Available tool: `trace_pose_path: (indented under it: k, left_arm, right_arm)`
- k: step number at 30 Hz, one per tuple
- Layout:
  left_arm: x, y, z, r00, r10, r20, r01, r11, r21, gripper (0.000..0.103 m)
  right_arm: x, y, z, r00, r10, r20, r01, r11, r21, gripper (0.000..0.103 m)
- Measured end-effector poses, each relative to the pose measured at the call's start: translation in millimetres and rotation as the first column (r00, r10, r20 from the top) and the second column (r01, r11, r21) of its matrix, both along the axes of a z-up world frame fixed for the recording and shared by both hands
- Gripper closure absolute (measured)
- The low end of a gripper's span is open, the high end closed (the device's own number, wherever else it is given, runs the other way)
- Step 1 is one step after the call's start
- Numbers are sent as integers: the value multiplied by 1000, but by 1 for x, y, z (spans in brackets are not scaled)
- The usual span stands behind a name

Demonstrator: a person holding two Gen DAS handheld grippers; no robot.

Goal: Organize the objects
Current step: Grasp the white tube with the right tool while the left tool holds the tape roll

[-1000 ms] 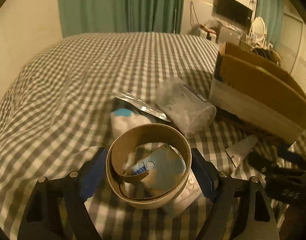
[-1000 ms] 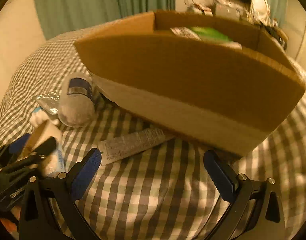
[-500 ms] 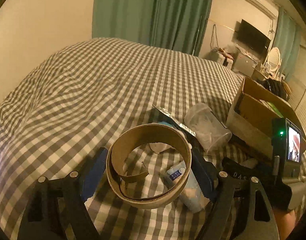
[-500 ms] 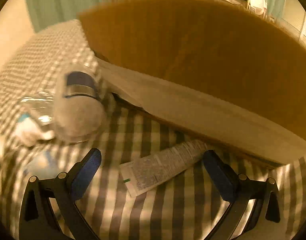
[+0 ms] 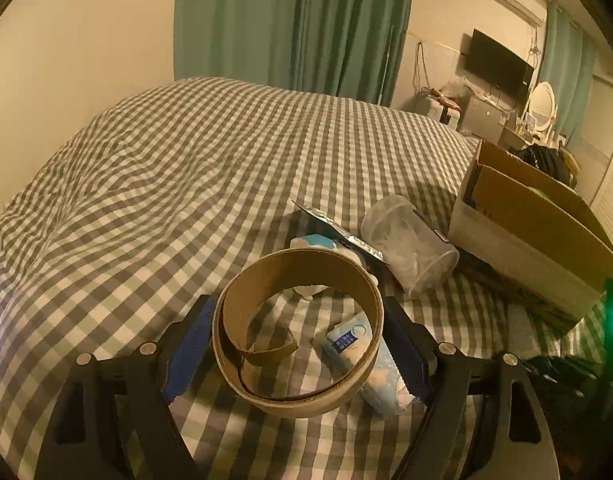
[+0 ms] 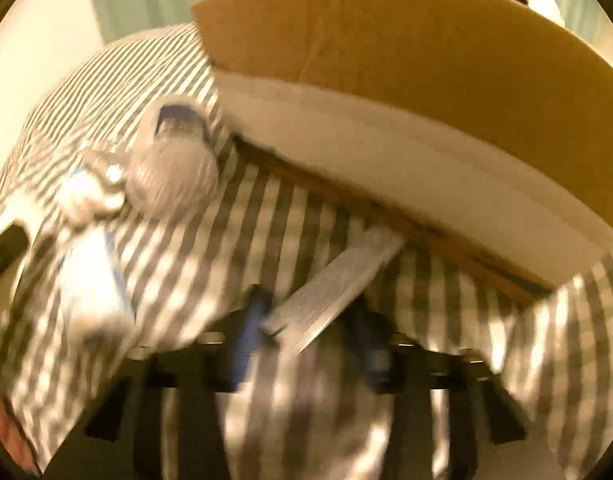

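A: Left wrist view first. What has the left gripper [image 5: 298,344] got?

B: A brown cardboard tape ring [image 5: 298,332], clamped between the blue fingers [image 5: 188,350], which stand wide apart at the ring's width. A loose strip curls inside the ring, and the ring is raised above the checked bedspread [image 5: 186,168].

A: Where do the other things lie, taking the cardboard box [image 5: 534,228] as the landmark?

B: The clear plastic cup [image 5: 410,246] lies on its side just left of the box. Left of the cup is a foil sachet [image 5: 338,230], tilted over a small white and blue item [image 5: 318,242]. Nearer the camera than the box, seen partly through the ring, is a pale blue packet [image 5: 358,344] with a blue label; its print is too small to read.

A: Right wrist view?

B: Heavily blurred. The right gripper [image 6: 306,340] has its fingers drawn close on the near end of a flat white tube [image 6: 338,284], whose far end reaches under the box's [image 6: 406,92] front edge. The tube's fine print cannot be read. The cup [image 6: 172,160] lies left of the box, dark label uppermost.
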State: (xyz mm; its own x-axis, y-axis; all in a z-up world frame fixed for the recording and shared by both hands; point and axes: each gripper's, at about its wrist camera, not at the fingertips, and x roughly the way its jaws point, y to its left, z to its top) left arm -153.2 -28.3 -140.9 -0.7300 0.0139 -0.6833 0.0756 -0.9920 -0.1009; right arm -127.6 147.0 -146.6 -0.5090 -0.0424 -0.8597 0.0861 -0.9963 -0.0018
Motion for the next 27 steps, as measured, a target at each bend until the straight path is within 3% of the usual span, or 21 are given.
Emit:
trace_pose_path:
  k: [2, 5, 10, 12, 13, 14, 21, 22, 25, 27]
  left_arm:
    - [1, 1, 0, 1000, -2, -4, 2, 1000, -5, 19]
    - [2, 3, 0, 1000, -6, -3, 6, 1000, -17, 19]
    - [1, 10, -3, 1000, -26, 17, 26, 999, -43, 19]
    - [2, 15, -4, 999, -28, 18, 29, 997, -69, 19]
    - [3, 17, -5, 1000, -24, 17, 26, 996, -90, 19]
    - [4, 19, -5, 1000, -18, 14, 20, 994, -112, 19]
    - [6, 33, -3, 999, -38, 6, 39, 984, -172, 19]
    - [8, 33, -2, 999, -41, -2, 40, 983, -178, 19]
    - [11, 37, 1, 999, -52, -11, 49, 980, -194, 19]
    - [13, 38, 3, 998, -53, -13, 50, 978, -201, 19]
  right_arm:
    - [14, 8, 3, 1000, 21, 2, -21, 1000, 11, 85]
    - [31, 27, 11, 1000, 17, 15, -17, 1000, -27, 90]
    - [68, 39, 23, 999, 43, 23, -42, 999, -33, 90]
    - [74, 43, 25, 999, 39, 6, -39, 999, -24, 73]
    - [66, 40, 30, 999, 34, -1, -34, 999, -30, 51]
    - [59, 38, 32, 1000, 28, -6, -29, 999, -42, 43]
    - [-3, 26, 23, 1000, -21, 2, 21, 998, -52, 43]
    - [-12, 28, 18, 999, -37, 6, 38, 998, -48, 43]
    - [-26, 30, 4, 998, -42, 37, 43, 998, -44, 73]
    - [-21, 31, 5, 999, -29, 19, 29, 999, -40, 77]
